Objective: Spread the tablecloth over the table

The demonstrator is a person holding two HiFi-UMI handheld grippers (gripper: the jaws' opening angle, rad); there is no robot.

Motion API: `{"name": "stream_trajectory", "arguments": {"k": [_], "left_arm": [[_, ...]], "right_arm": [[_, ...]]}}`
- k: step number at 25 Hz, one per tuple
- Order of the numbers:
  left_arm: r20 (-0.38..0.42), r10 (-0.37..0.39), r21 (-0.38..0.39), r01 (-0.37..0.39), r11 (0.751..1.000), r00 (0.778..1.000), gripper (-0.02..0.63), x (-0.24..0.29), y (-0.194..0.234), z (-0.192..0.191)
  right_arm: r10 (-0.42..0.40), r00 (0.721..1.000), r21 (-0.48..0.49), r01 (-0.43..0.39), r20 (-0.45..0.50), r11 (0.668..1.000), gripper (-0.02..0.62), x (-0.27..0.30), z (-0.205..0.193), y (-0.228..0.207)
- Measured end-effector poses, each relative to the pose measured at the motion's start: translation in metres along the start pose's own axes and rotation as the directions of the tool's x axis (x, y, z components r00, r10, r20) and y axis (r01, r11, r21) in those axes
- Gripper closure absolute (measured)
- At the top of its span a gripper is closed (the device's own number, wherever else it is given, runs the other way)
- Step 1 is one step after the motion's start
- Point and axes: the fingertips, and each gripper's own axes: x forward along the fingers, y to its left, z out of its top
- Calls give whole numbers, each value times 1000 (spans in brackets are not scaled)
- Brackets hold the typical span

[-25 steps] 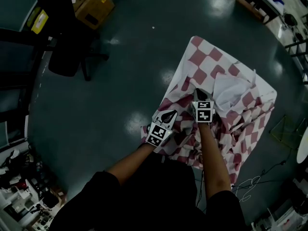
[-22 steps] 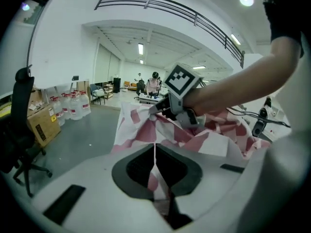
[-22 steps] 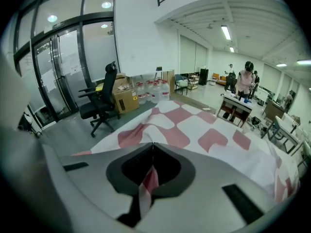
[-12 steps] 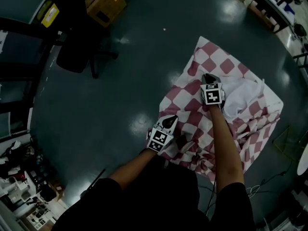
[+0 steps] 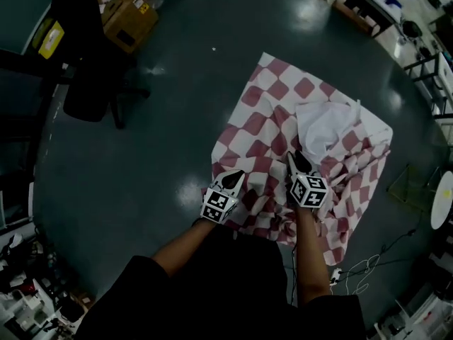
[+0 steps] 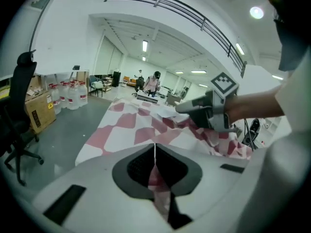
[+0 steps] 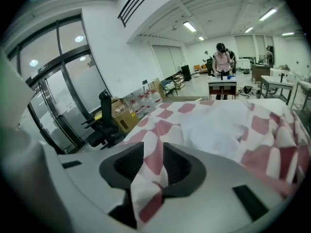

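My left gripper (image 6: 154, 155) is clamped tight on a thin fold of the one tablecloth (image 5: 277, 91), which stretches ahead of its jaws. My right gripper (image 7: 153, 165), the second of two, has just been opening, and cloth hangs loose between its jaws. Pulling now, I'd likely lose that fold, leaving the right side bunched.

I see a black office chair (image 5: 90, 76) on the dark floor (image 5: 141, 168) at far left, with a cardboard box (image 5: 130, 20) just beside it. Water jugs (image 6: 72, 93) line a white wall. Glass doors (image 7: 60, 98) stand behind another chair, and a person (image 7: 221, 62) stands far off.
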Motion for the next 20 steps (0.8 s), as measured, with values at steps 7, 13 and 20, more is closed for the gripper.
{"name": "stream_trajectory", "arguments": {"k": [7, 13, 20], "left_arm": [[31, -131, 76, 128, 989, 991, 589, -9, -65, 12], [18, -245, 80, 243, 967, 969, 589, -19, -121, 0], [-88, -296, 188, 308, 933, 951, 589, -18, -200, -53]], "right_arm": [[-115, 993, 7, 115, 34, 993, 478, -94, -53, 10], [-331, 943, 172, 319, 43, 932, 494, -219, -143, -29], [-532, 838, 139, 545, -121, 827, 463, -347, -277, -110]]}}
